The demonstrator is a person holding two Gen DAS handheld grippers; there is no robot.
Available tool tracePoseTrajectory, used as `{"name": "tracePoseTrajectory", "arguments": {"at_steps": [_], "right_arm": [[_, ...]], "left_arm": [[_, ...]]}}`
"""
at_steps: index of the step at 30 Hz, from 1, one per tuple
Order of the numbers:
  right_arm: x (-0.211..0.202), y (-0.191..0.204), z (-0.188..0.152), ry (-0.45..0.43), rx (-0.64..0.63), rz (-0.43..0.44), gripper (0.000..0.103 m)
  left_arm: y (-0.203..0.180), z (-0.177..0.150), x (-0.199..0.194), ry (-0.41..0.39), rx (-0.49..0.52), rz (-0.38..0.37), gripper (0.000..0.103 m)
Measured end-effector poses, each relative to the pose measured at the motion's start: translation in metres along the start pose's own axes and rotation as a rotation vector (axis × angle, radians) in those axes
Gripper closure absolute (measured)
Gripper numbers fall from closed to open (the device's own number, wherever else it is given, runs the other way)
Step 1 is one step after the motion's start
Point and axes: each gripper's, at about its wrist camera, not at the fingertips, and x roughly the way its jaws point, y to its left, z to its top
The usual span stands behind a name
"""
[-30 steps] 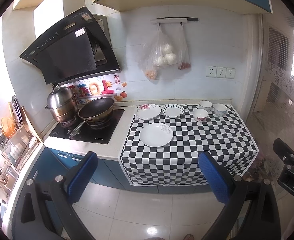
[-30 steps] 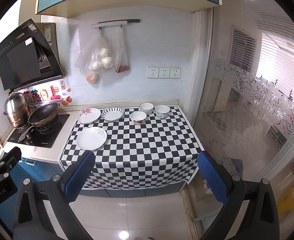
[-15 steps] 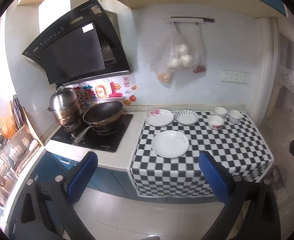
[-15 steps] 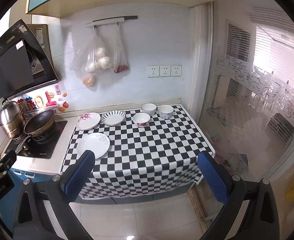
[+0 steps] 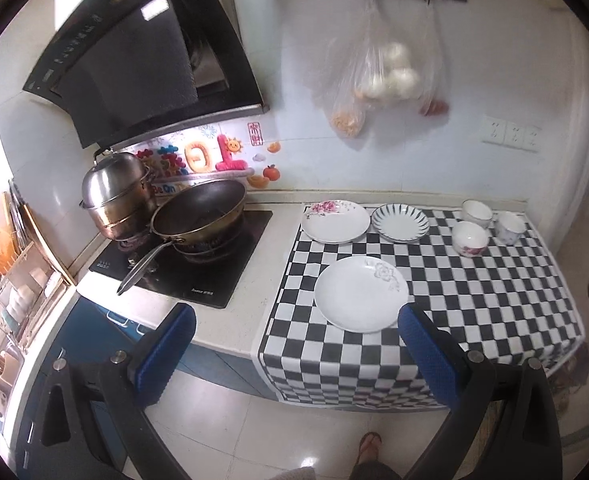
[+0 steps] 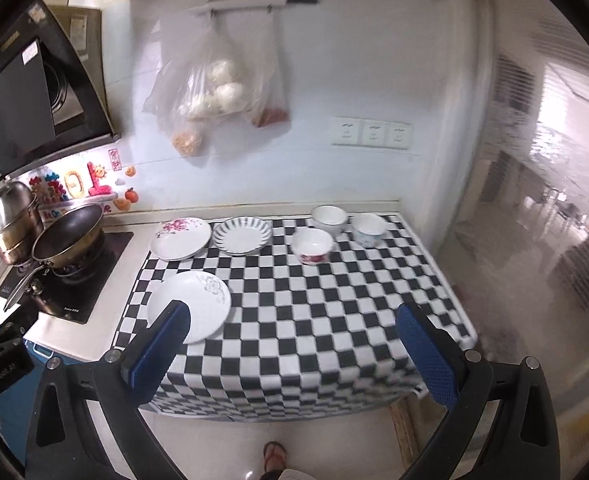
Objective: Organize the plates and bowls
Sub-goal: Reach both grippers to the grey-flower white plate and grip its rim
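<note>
My left gripper (image 5: 294, 344) hangs over the floor with its blue pads spread wide and nothing between them. The big white plate (image 5: 361, 294) lies on the checkered cloth (image 5: 494, 300) just past my right-hand pad, ahead of the gap. Farther ahead, near the wall, sit the pink-flowered plate (image 5: 334, 221) and the blue-striped plate (image 5: 401, 223) side by side, their rims close to touching. Beyond my right pad stand three bowls: the red-flowered bowl (image 5: 470, 239) nearest, a white bowl (image 5: 477, 213) behind it, and a blue-patterned bowl (image 5: 509, 227) to the right. Ahead of my left pad is the wok (image 5: 199, 215) on the stove, with a steel steamer pot (image 5: 117, 194) beside it.

My right gripper (image 6: 290, 350) is likewise wide apart and empty. Its left pad overlaps the white plate in view, though it probably floats short of the counter edge.
</note>
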Motion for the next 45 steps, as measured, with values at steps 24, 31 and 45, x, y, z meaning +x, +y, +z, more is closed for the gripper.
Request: {"name": "tracePoseTrajectory", "arguments": {"at_steps": [24, 31, 45], "right_arm": [[0.442, 0.107, -0.018, 0.601, -0.135, 0.348, 0.009], [0.507, 0.109, -0.045, 0.821, 0.053, 0.429, 0.030], [0.535, 0.126, -0.063, 0.978, 0.122, 0.527, 0.061]], "left_arm": [[-0.039, 0.008, 0.372, 0.625, -0.046, -0.105, 0.031], [-0.035, -0.005, 0.436, 0.780, -0.075, -0.233, 0.055], [-0.029, -0.016, 0.470, 0.863, -0.012, -0.305, 0.067]]}}
